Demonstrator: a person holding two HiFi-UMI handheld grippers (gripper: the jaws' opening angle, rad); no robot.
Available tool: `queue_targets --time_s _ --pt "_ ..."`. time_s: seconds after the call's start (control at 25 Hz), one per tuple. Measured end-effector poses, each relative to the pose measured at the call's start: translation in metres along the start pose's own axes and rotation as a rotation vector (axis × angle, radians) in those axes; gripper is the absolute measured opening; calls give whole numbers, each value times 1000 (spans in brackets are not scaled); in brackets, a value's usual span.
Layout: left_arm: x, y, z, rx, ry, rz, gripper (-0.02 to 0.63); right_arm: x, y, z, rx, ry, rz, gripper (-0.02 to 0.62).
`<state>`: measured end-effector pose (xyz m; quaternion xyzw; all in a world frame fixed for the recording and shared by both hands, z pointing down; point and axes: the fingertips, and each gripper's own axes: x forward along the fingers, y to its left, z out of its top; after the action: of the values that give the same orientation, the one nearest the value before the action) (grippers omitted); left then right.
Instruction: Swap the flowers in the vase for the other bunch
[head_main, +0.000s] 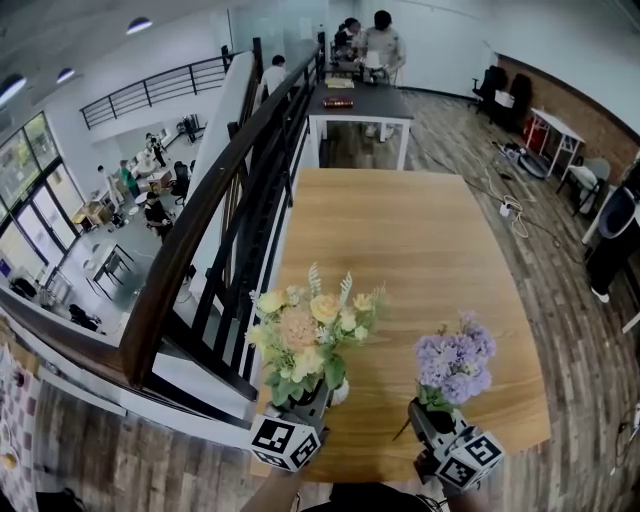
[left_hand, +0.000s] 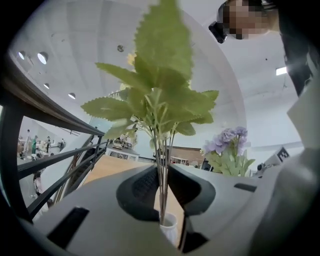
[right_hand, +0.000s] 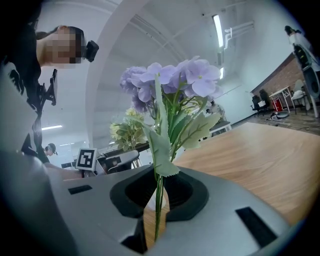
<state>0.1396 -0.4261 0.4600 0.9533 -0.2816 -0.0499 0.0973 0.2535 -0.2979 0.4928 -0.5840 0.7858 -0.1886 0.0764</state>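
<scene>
A bunch of yellow and peach flowers (head_main: 310, 335) stands upright at the near left of the wooden table (head_main: 420, 240). My left gripper (head_main: 305, 405) is shut on its thin green stems (left_hand: 163, 165) just above the small white vase (left_hand: 169, 223), whose rim shows below the jaws. The stems' lower ends still reach down to the vase mouth. To the right, my right gripper (head_main: 432, 415) is shut on the stems (right_hand: 159, 200) of a purple bunch (head_main: 456, 362) and holds it upright above the table. The purple bunch (left_hand: 227, 145) also shows in the left gripper view.
A dark stair railing (head_main: 215, 200) runs along the table's left edge, with a drop to a lower floor beyond. A second table (head_main: 360, 100) with people stands at the far end. Cables and chairs lie on the floor to the right.
</scene>
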Motion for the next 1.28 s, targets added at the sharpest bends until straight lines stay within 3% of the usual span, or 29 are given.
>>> queue_targets --time_s 0.44,0.96,1.28 --pt "-30 8 55 -30 -92 18 55 13 27 13 -14 -26 44 54" --pt "-49 10 86 -24 -179 71 40 19 32 17 -19 -27 96 54" --pt "-57 13 91 7 -182 76 43 27 39 24 -37 -42 121 54"
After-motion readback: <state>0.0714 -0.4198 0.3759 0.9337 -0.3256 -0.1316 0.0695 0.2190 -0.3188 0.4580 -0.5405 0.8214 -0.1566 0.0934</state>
